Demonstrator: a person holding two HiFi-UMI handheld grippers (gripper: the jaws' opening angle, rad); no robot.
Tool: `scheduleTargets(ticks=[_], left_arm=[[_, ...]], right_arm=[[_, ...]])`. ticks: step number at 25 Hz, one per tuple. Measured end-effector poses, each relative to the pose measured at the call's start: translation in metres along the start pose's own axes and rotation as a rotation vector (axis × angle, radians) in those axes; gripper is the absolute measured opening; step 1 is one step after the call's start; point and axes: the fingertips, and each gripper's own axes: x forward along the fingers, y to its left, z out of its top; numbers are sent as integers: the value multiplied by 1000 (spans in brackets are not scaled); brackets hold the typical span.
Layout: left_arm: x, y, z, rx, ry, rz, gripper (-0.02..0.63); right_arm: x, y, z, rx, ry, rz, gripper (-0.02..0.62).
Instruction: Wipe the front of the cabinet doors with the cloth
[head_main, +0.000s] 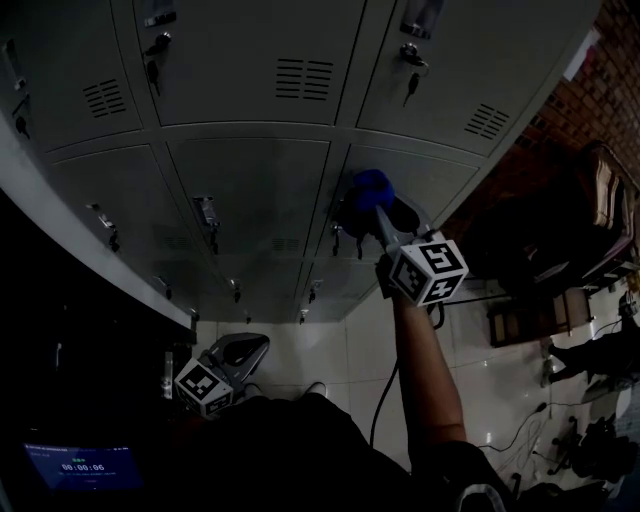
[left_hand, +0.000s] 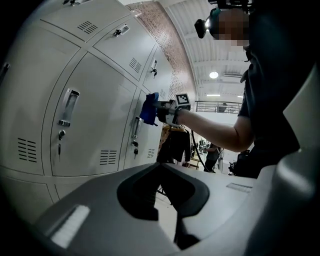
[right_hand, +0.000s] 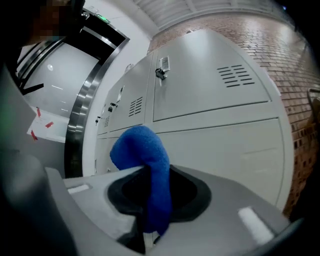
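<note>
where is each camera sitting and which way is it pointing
Head view: on the person's head, facing down the locker doors; shows right forearm, right gripper, left gripper.
Left gripper view: on the left gripper, low, looking up along the doors; shows its shut jaws, the torso.
Right gripper view: on the right gripper, facing the doors; shows jaws clamping the blue cloth.
All three share the cloth.

The cloth (right_hand: 142, 160) is fuzzy fabric; the cabinet doors (right_hand: 210, 95) are smooth, matt painted metal (handles (left_hand: 67, 107) shinier); the floor (head_main: 330, 352) looks glossy, the wall (right_hand: 296, 60) rough brick.
</note>
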Motion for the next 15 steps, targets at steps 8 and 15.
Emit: scheduleTargets(ticks=[8,15], left_arm=[[-12,9,-4,-6,-2,42,0],[-9,9,-4,-8,3,39,0]], right_arm=[[37,3,-27,0,63,9,78],[26,-19,-28,3,61,-30,78]])
